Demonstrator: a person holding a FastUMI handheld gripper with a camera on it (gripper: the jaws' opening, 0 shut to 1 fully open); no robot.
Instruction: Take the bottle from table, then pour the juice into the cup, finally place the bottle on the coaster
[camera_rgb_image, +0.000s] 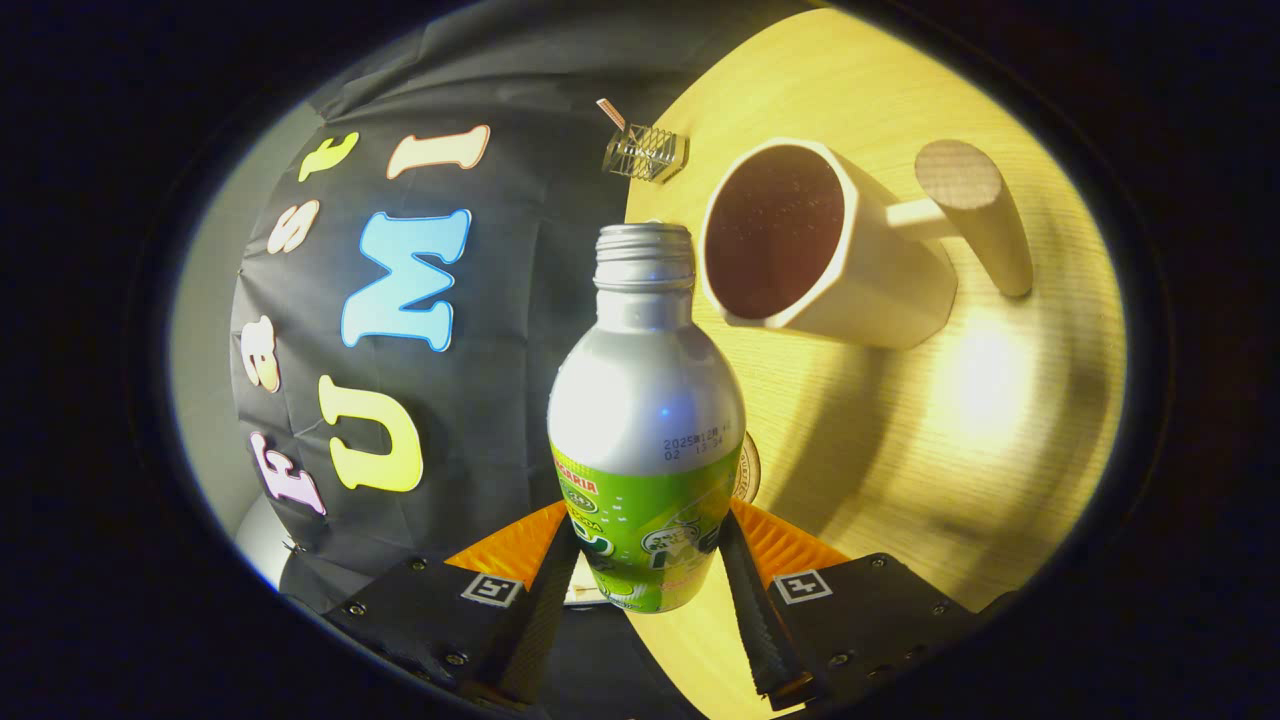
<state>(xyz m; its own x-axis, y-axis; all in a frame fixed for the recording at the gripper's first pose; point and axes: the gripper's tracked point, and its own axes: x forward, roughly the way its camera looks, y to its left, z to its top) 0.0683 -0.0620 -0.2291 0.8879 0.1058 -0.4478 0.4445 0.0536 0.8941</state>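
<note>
My gripper (648, 560) is shut on a silver bottle (645, 400) with a green label, both fingers pressing its lower body. The bottle is uncapped, its threaded mouth pointing forward, close beside the rim of a cream cup (800, 245). The cup has a dark inside and a thick wooden handle (975, 210), and it stands on the pale wooden table (900, 440). The whole view is rolled, so the table looks tipped on its side. A round coaster (748, 468) peeks out from behind the bottle, on the table just beyond my fingers.
A small wire holder (645, 152) with a stick in it stands at the table's far edge, beyond the cup. The booth's black cloth wall (500, 350) hangs behind the table. A bright light patch lies on the wood near the cup.
</note>
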